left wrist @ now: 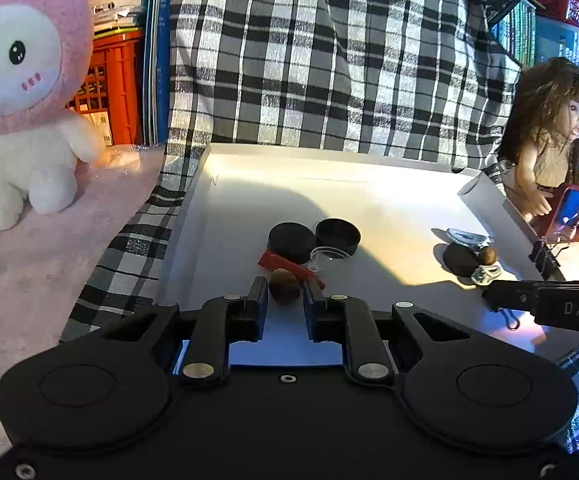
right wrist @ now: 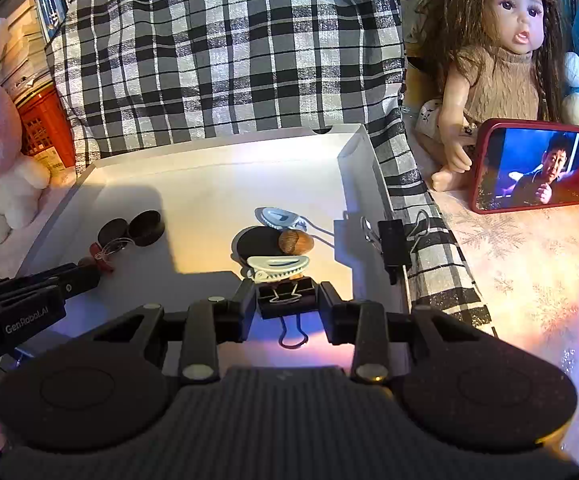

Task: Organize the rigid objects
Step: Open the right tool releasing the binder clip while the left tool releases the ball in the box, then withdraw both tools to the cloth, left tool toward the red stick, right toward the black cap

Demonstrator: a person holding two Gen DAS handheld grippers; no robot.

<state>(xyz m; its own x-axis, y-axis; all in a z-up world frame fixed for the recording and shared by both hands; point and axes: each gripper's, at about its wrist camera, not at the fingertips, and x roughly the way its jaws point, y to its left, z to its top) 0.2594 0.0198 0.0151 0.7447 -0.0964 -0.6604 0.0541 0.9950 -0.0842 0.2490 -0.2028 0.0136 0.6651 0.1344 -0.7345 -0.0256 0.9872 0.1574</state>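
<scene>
Cloth (right wrist: 209,60) in black-and-white plaid drapes the cluttered room behind and under a white tray (right wrist: 217,176), whose smooth card floor probably lets small things slide. On that floor, a black binder clip (right wrist: 285,305) lies between the right gripper's (right wrist: 286,286) fingers; whether they press it I cannot tell. It looks light and stiff, and is best squeezed across its flat sides. The left gripper (left wrist: 284,283) is closed on a brown nut (left wrist: 284,289) at the tray's near edge. The nut looks hard and round, so it is likely to squirt out unless held across its middle.
</scene>
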